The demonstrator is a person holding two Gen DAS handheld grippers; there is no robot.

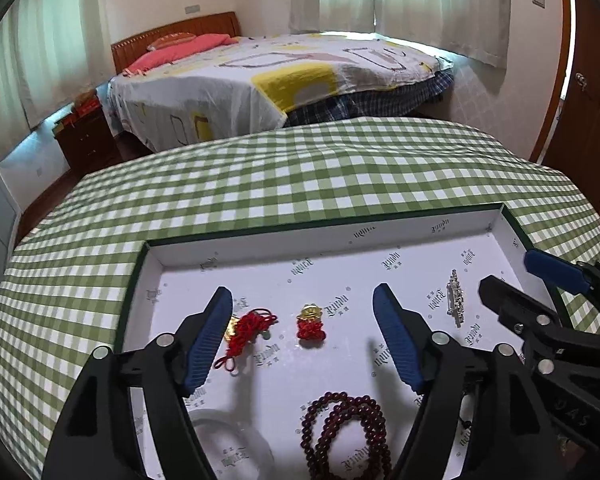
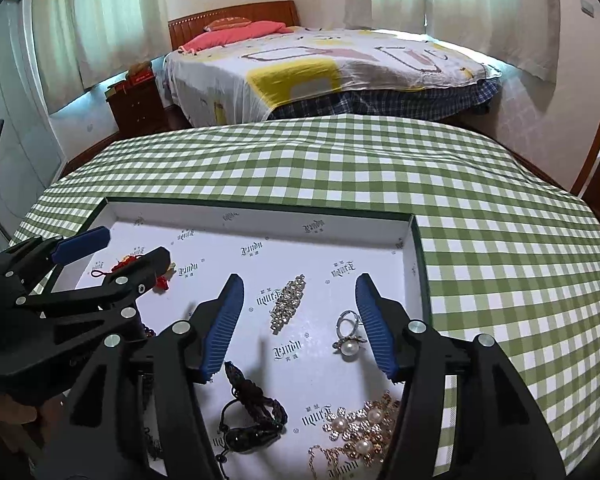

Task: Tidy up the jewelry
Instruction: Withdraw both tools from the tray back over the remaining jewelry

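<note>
A shallow white-lined box (image 1: 324,236) (image 2: 260,216) holds the jewelry. My left gripper (image 1: 302,300) is open and empty above a red-corded gold charm (image 1: 246,330), a small gold and red charm (image 1: 310,324) and a dark red bead bracelet (image 1: 346,432). A clear bangle (image 1: 232,440) lies at its lower left. My right gripper (image 2: 298,284) is open and empty above a rhinestone clip (image 2: 288,302) (image 1: 455,296), a pearl ring (image 2: 348,338), a black cord bracelet (image 2: 252,412) and a gold pearl necklace (image 2: 360,428).
The box sits on a table with a green checked cloth (image 1: 300,160) (image 2: 500,220). Beyond the table stand a bed (image 1: 280,76), a wooden nightstand (image 1: 86,136), curtained windows and a wooden door (image 1: 580,92) at right. The two grippers hover side by side.
</note>
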